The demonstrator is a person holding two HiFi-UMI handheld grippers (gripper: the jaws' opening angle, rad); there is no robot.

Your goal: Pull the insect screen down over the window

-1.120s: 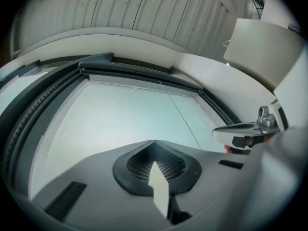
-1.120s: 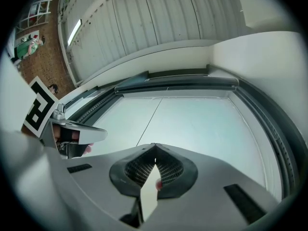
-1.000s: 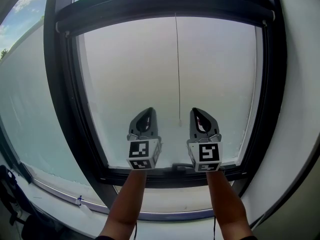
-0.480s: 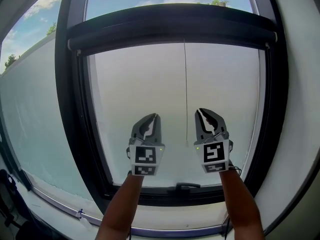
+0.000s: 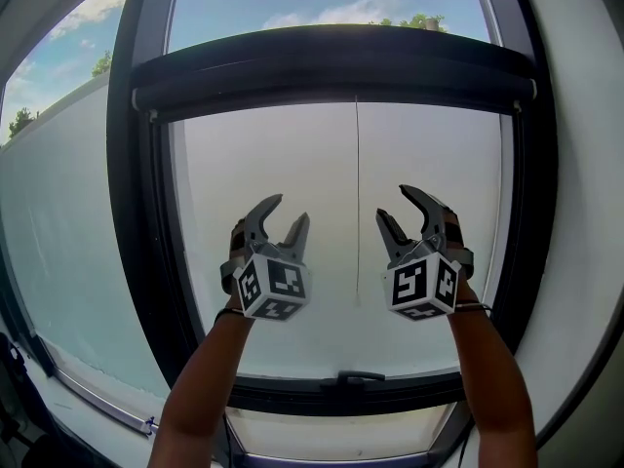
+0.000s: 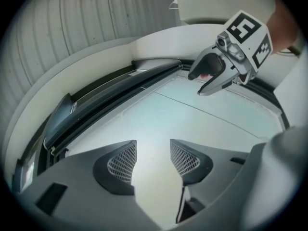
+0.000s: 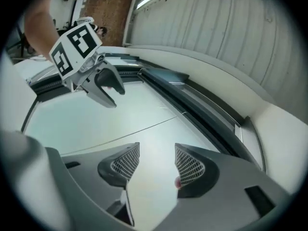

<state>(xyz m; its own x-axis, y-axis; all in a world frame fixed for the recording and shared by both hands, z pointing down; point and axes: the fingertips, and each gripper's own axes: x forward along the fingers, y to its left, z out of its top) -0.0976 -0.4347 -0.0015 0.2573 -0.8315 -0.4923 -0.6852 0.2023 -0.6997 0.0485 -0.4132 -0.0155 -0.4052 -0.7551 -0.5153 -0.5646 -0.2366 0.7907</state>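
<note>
Left claw [image 5: 291, 210], right claw [image 5: 394, 203]: my jaws just opened, moderately wide, nothing between. Both below insect screen bar [image 5: 331, 66], flanking pull cord [image 5: 357, 164]. Screen not yet drawn. Reach bar, grip at equal spacing from cord, pull level to avoid jamming.

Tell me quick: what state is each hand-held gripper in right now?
Left hand-held gripper: open, jaws just been opening, nothing between them.
Right hand-held gripper: open, jaws just been opening, nothing between them.
</note>
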